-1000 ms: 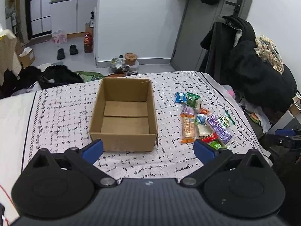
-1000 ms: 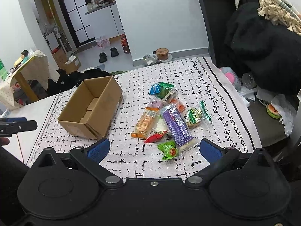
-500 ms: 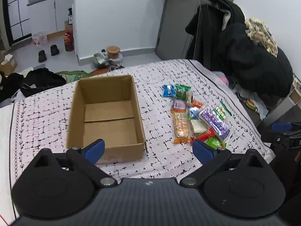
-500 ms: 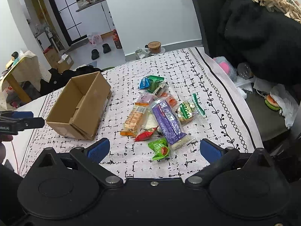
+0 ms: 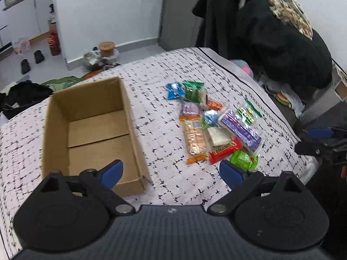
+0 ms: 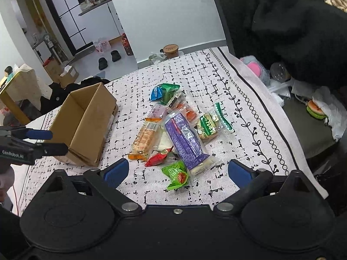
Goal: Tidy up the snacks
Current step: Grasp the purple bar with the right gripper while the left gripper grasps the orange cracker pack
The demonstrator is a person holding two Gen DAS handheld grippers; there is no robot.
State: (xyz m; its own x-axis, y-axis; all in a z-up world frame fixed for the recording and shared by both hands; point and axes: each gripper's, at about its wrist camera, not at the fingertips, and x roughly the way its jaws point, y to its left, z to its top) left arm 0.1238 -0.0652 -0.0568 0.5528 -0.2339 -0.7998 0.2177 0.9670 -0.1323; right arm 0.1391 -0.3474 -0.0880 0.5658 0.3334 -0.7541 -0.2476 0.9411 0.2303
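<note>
An empty open cardboard box [image 5: 95, 130] [image 6: 86, 121] stands on the patterned tablecloth. To its right lies a pile of wrapped snacks: a purple bar [image 6: 184, 140] [image 5: 240, 127], an orange cracker pack [image 6: 144, 138] [image 5: 195, 138], a red bar [image 5: 225, 149], a green candy [image 6: 176, 174] [image 5: 241, 159], and blue and green packets [image 5: 184, 90]. My left gripper [image 5: 171, 171] is open, above the table between box and pile. My right gripper [image 6: 176, 172] is open, just above the green candy.
The tablecloth [image 6: 216, 82] ends at the right, where black coats [image 5: 271, 36] hang over a chair. The floor beyond the table holds slippers [image 6: 108, 58], jars and bags. Each gripper shows at the edge of the other's view.
Both grippers have moved forward and down toward the table. The left view has swung right toward the snack pile. Box and snacks have not moved.
</note>
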